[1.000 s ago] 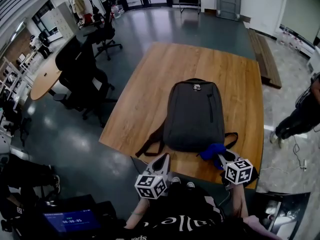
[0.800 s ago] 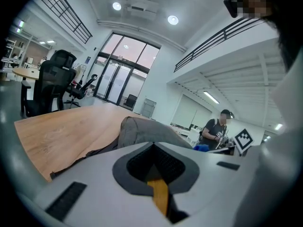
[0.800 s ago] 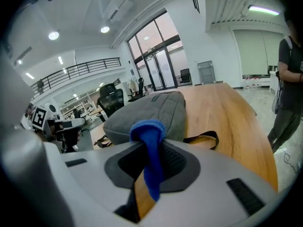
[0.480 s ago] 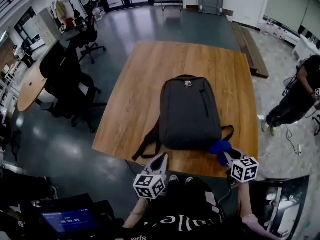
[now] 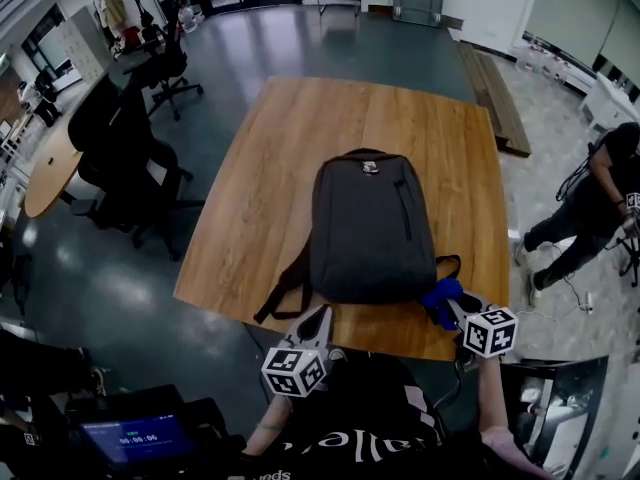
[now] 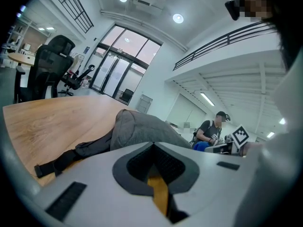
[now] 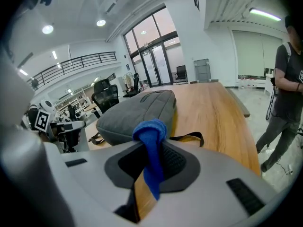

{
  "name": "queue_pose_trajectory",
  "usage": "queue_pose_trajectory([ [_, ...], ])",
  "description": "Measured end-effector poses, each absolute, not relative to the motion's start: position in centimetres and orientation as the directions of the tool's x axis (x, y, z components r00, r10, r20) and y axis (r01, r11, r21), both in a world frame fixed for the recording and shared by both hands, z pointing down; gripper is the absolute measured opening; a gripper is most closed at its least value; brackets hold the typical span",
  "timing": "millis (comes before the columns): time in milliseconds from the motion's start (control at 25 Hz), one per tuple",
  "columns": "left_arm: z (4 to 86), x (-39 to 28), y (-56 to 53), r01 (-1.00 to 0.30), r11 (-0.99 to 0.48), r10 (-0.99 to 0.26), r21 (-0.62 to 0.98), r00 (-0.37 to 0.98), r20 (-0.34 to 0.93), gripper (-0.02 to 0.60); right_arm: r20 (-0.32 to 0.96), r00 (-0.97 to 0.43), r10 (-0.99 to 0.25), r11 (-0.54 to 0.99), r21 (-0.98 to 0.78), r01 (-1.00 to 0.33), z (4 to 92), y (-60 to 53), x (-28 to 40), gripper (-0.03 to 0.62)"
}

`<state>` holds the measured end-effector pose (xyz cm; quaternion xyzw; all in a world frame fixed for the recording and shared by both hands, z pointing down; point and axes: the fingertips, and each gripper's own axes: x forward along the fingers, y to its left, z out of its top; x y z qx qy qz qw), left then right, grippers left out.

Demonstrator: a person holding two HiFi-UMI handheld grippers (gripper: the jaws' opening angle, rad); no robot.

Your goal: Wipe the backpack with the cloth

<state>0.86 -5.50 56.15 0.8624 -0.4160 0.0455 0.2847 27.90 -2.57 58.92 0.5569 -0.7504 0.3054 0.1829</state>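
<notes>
Right gripper (image 7: 154, 148) is clamping its jaws on the bright blue cloth (image 7: 150, 138), a folded tuft poking out past the tips. It is hovering over the near right corner of the dark grey fabric backpack (image 5: 370, 228), the cloth just beside it; whether they are touching is unclear. Left gripper (image 6: 154, 148) is pinching its jaws together on nothing, waiting at the near edge of the wooden table (image 5: 290, 138) by a trailing black shoulder strap (image 5: 285, 288). Black office chairs (image 5: 120, 148) are standing off to the left, and a person in dark clothes (image 5: 590, 208) is standing to the right. The backpack is lying flat at mid-table, long axis running away from the wearer, handle end far, straps near
</notes>
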Motion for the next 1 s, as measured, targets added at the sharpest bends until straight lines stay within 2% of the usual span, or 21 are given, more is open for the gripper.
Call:
queue_pose_trajectory([
  [560, 54.8, 2.1, -9.0, -0.821, -0.377, -0.784, 0.429, 0.529, 0.323, 0.0, 0.625, -0.422, -0.657, 0.345, -0.249, -0.905, 58.7, -12.0, 30.5, 0.055],
  [1000, 54.0, 0.0, -10.5, -0.878, -0.256, -0.834, 0.403, 0.412, 0.368, 0.0, 0.625, -0.492, -0.606, 0.432, -0.261, -0.863, 58.5, -21.1, 30.0, 0.055],
])
